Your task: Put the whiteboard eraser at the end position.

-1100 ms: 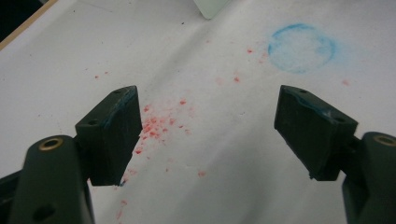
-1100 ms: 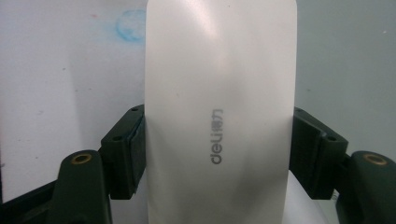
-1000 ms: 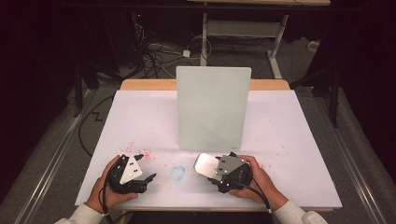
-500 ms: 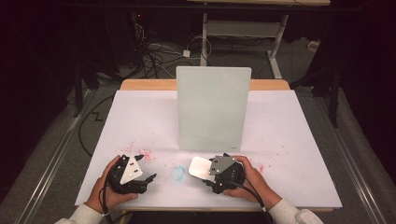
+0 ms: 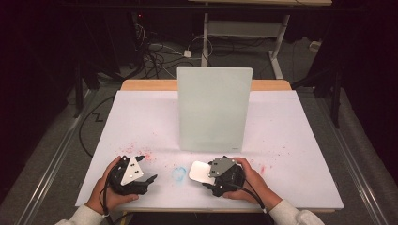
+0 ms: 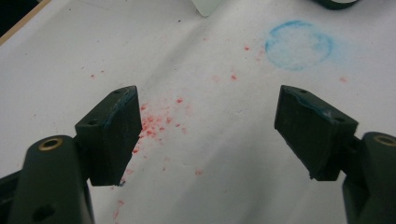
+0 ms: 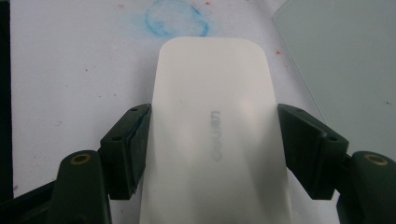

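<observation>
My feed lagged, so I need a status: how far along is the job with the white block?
Done: the right gripper is shut on the white block, which looks like an eraser. In hand: the block points at the blue ring mark, apart from it. Left: the ring looks unwiped; left gripper open and empty.

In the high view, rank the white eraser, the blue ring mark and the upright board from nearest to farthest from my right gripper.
1. White eraser: clamped in the right gripper.
2. Blue ring mark: on the paper just past the eraser's tip.
3. Upright board: standing farther back, mid-table.

Lab-like recording space, dark curtained surround, paper-covered table [image 5: 141,122], tangled floor cables [image 5: 159,51], metal desk frame [image 5: 277,42]
</observation>
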`<state>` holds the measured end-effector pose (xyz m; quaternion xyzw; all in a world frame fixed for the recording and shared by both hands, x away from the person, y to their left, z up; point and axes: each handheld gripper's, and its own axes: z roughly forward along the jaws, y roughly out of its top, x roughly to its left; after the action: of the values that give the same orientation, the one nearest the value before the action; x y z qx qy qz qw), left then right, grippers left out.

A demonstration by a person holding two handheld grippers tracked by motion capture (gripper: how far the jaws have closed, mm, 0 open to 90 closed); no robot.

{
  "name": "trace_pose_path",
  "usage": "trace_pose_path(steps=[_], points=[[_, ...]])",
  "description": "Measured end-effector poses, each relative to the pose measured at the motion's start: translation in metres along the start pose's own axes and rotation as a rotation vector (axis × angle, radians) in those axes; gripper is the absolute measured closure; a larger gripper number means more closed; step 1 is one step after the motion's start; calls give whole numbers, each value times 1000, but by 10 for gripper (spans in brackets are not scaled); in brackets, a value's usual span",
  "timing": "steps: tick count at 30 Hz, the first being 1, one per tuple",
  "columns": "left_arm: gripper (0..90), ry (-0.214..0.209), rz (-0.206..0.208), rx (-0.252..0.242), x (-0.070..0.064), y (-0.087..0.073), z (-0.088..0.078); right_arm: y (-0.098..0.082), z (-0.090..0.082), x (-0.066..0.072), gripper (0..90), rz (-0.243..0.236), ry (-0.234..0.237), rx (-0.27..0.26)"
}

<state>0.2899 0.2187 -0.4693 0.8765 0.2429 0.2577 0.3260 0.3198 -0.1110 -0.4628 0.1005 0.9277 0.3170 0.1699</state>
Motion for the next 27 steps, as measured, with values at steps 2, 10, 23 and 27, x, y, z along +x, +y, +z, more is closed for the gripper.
trace_pose_path(steps=[2,10,23,27], points=[[223,1,0,0,0,0,0,0,-1,0,305,4,-6,-12],[223,2,2,0,0,0,0,2,-11,-2,308,26,-17,-71],[223,5,-1,-4,0,0,-1,1,-33,-10,286,46,-93,-140],[223,6,1,-6,0,0,-1,-2,-40,-15,269,63,-137,-153]])
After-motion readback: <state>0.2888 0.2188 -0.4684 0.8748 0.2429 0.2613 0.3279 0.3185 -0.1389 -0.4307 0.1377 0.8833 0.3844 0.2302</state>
